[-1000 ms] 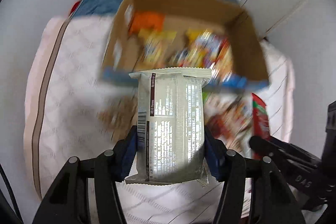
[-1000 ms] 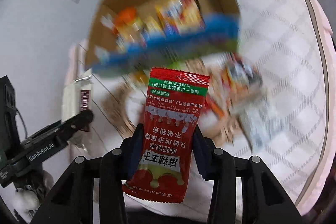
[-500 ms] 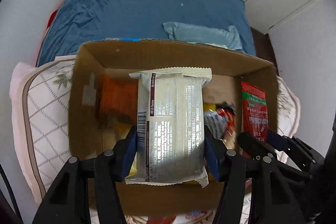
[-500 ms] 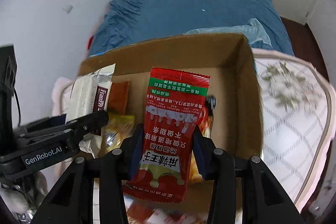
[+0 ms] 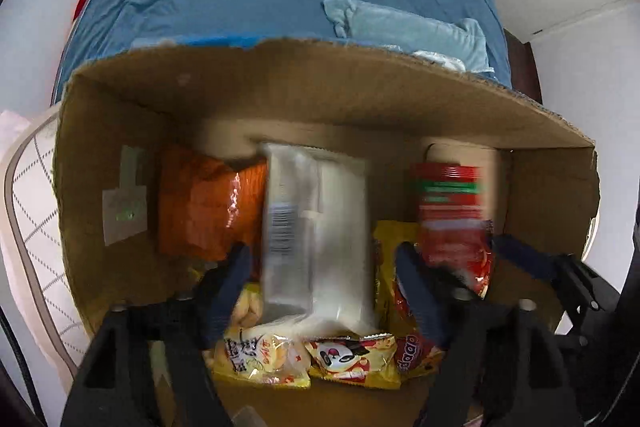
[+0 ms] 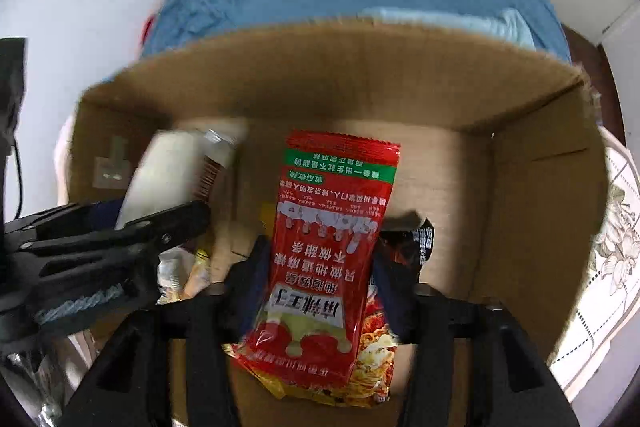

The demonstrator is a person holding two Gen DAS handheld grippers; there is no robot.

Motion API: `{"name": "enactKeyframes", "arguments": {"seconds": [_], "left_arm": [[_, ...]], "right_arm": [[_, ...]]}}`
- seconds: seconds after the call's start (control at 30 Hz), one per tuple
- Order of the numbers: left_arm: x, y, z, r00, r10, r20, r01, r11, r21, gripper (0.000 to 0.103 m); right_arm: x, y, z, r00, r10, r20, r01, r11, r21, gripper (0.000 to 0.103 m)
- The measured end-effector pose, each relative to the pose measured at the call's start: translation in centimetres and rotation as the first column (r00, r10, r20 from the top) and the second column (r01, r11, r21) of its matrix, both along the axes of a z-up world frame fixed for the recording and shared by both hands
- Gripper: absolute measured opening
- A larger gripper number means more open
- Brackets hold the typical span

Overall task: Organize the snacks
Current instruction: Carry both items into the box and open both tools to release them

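Box (image 5: 120,131) fills both views, snacks inside. Left gripper (image 5: 320,267) has spread its jaws, silver packet (image 5: 316,227) blurred and loose between them; right gripper (image 6: 320,275) pinches the red packet (image 6: 328,247) over the box floor.

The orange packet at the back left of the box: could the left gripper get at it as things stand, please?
Probably not yet. The left gripper has the silver packet between its fingers, which overlaps the orange packet in its view. Nothing else blocks the way.
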State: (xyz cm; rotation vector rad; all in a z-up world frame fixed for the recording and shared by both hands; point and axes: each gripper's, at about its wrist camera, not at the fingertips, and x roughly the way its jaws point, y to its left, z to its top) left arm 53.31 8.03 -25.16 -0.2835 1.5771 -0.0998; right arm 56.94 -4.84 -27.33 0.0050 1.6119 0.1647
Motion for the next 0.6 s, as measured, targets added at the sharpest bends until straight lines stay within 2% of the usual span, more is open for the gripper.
{"name": "enactKeyframes", "arguments": {"seconds": [0.03,0.1,0.4,0.6], "left_arm": [[-0.1,0.1,0.2,1.0,0.0,0.014,0.0,1.0,0.009,0.087],[-0.1,0.1,0.3,1.0,-0.005,0.017,0.005,1.0,0.019,0.091],[-1.1,0.8,1.7,0.997,0.012,0.072,-0.015,0.999,0.037,0.092],[-2.9,0.3,4.3,0.988,-0.004,0.152,-0.006,0.998,0.068,0.092]], "right_arm": [[0.0,0.0,0.1,1.0,0.002,0.009,-0.002,1.0,-0.007,0.096],[-0.1,-0.1,0.0,1.0,0.0,0.01,0.0,1.0,-0.012,0.096],[-1.0,-0.9,1.4,0.999,-0.036,0.03,0.037,0.999,-0.034,0.096],[-2.8,-1.1,2.9,0.997,-0.044,0.067,0.047,0.998,-0.046,0.098]]}}
